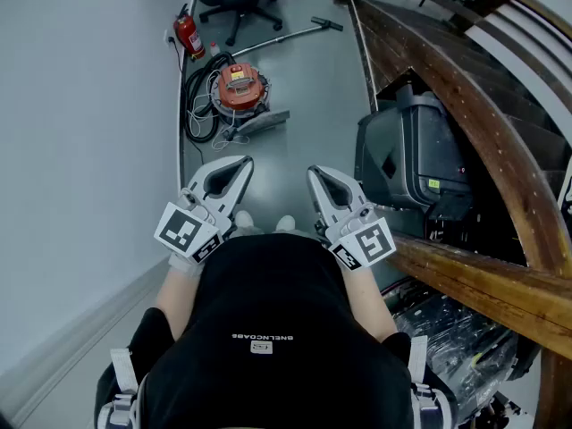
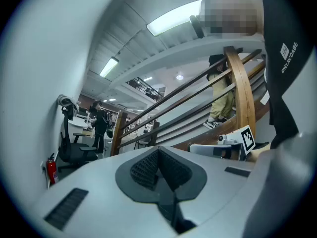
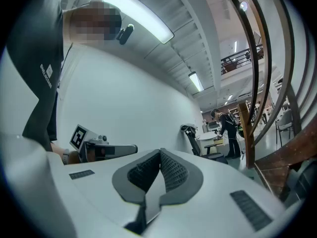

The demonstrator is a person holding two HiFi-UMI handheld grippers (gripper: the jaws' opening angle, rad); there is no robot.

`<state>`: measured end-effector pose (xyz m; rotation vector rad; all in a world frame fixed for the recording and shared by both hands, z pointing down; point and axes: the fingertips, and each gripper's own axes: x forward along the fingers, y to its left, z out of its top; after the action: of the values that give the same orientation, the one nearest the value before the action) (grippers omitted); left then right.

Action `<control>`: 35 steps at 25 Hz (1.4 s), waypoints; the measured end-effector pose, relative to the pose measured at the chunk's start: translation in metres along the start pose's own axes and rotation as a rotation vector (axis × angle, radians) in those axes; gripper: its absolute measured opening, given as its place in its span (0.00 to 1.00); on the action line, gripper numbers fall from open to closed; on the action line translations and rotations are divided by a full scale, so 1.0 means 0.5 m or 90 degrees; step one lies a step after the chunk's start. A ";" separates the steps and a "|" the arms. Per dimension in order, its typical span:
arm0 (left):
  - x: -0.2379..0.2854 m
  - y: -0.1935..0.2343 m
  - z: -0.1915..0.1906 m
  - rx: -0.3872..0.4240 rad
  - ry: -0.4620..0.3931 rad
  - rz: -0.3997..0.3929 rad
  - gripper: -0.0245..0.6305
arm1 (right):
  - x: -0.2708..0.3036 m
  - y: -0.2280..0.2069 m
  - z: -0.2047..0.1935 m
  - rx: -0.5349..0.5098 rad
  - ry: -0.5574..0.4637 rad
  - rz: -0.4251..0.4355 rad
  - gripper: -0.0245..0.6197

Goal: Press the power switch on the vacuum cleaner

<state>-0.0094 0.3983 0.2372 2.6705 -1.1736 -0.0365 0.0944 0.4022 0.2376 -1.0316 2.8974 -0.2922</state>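
Both tools are staying close to my chest: the left hand-held gripper and the right hand-held gripper are pointing forward, side by side, each with its jaws pressed together on nothing. The vacuum cleaner is standing on the floor well ahead, beside the wall. I am judging the approach is only beginning. Next I am needing to walk there and lower one closed tip onto the switch, which is too small to see.

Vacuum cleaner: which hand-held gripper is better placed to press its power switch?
Left, probably. The vacuum cleaner stands on the floor ahead and to the left, more in line with the left hand-held gripper than the right hand-held gripper. Both are shut, empty and far from it.
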 end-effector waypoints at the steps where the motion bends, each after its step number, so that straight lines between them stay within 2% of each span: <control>1: -0.002 0.002 -0.003 0.003 0.003 -0.001 0.06 | 0.002 0.001 -0.003 0.002 0.000 -0.002 0.08; 13: -0.044 0.037 -0.013 -0.006 0.014 -0.004 0.06 | 0.039 0.039 -0.012 0.013 -0.002 -0.004 0.08; 22: -0.112 0.107 -0.029 -0.018 0.021 0.000 0.06 | 0.076 0.054 -0.039 0.044 -0.001 -0.048 0.08; 26: -0.120 0.141 -0.048 -0.023 0.030 0.007 0.06 | 0.102 0.054 -0.059 0.050 0.005 -0.048 0.08; 31: -0.075 0.194 -0.059 -0.025 0.042 0.012 0.06 | 0.159 0.000 -0.075 0.061 0.011 -0.040 0.08; 35: 0.005 0.232 -0.058 -0.027 0.048 0.023 0.06 | 0.201 -0.092 -0.070 0.073 0.012 -0.024 0.08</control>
<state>-0.0886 0.3262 0.2903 2.5897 -1.1844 0.0454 0.0410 0.3092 0.2823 -1.0710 2.8419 -0.4667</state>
